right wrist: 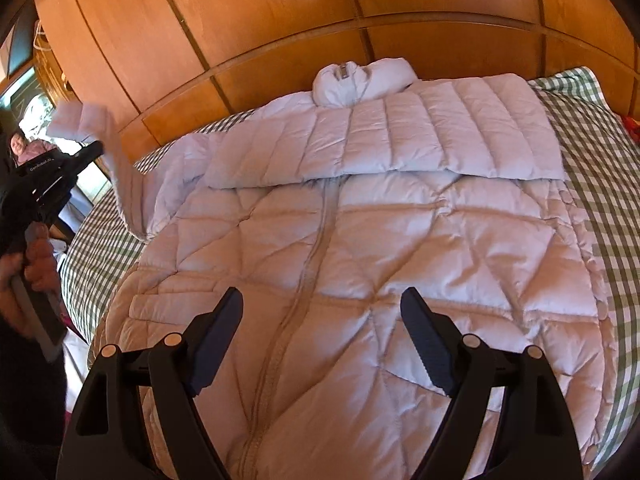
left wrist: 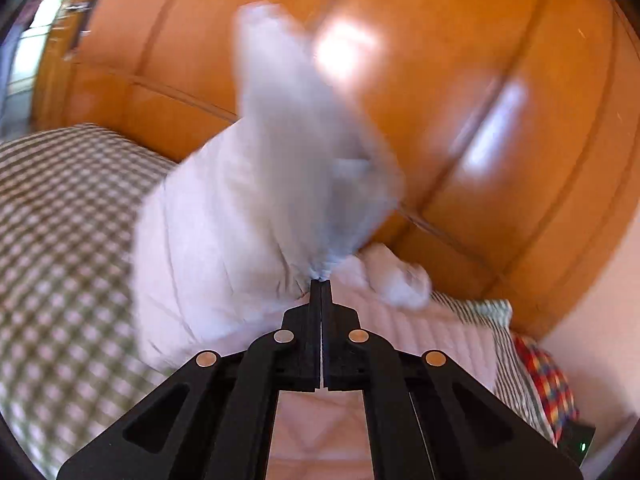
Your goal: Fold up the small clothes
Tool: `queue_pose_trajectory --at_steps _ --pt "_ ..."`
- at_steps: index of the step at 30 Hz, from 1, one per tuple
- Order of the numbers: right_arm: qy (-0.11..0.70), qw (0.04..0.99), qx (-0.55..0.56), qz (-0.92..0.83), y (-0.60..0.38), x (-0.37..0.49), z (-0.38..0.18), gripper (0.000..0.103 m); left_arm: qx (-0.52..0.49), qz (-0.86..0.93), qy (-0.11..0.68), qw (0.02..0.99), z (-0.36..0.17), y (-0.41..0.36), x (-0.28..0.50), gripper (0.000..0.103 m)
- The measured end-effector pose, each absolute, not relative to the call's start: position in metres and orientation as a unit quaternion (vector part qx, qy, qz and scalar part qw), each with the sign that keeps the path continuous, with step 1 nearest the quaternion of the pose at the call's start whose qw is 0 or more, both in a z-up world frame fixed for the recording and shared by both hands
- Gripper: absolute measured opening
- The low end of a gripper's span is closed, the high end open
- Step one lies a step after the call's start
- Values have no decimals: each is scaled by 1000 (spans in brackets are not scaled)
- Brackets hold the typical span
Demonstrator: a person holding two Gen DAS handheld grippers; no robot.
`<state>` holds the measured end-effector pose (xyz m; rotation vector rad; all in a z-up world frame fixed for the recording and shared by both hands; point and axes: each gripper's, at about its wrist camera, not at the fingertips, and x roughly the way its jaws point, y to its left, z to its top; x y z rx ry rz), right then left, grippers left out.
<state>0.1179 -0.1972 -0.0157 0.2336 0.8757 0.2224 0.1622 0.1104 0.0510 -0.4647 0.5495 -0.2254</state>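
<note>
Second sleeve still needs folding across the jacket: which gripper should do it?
Left. The left gripper is already shut on the sleeve, lifted off the bed. The right gripper hangs open above the jacket body, holding nothing.

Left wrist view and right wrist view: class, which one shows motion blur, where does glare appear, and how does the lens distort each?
Left wrist view: the lifted sleeve is smeared by motion, glare patches streak the wooden headboard. Right wrist view: the jacket is sharp, only the sleeve at the left edge blurs. Both: fisheye bends the panel lines.
</note>
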Motion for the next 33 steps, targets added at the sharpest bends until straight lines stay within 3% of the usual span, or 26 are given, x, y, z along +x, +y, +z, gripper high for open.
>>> queue_pose_trajectory --at_steps 5,16,18,24,33 --pt "419 894 125 95 -213 113 -16 81 -273 -140 308 900 21 93 152 0" --pt "422 871 196 160 -223 122 -9 81 -206 -146 341 906 2 54 146 0" --pt "426 856 216 197 -216 136 -5 81 -198 -144 341 908 1 54 141 0" --pt "432 833 210 275 -165 201 4 66 -215 -125 364 898 -20 76 129 0" --pt "476 823 171 259 -77 297 -24 65 -223 -103 397 884 -58 101 128 0"
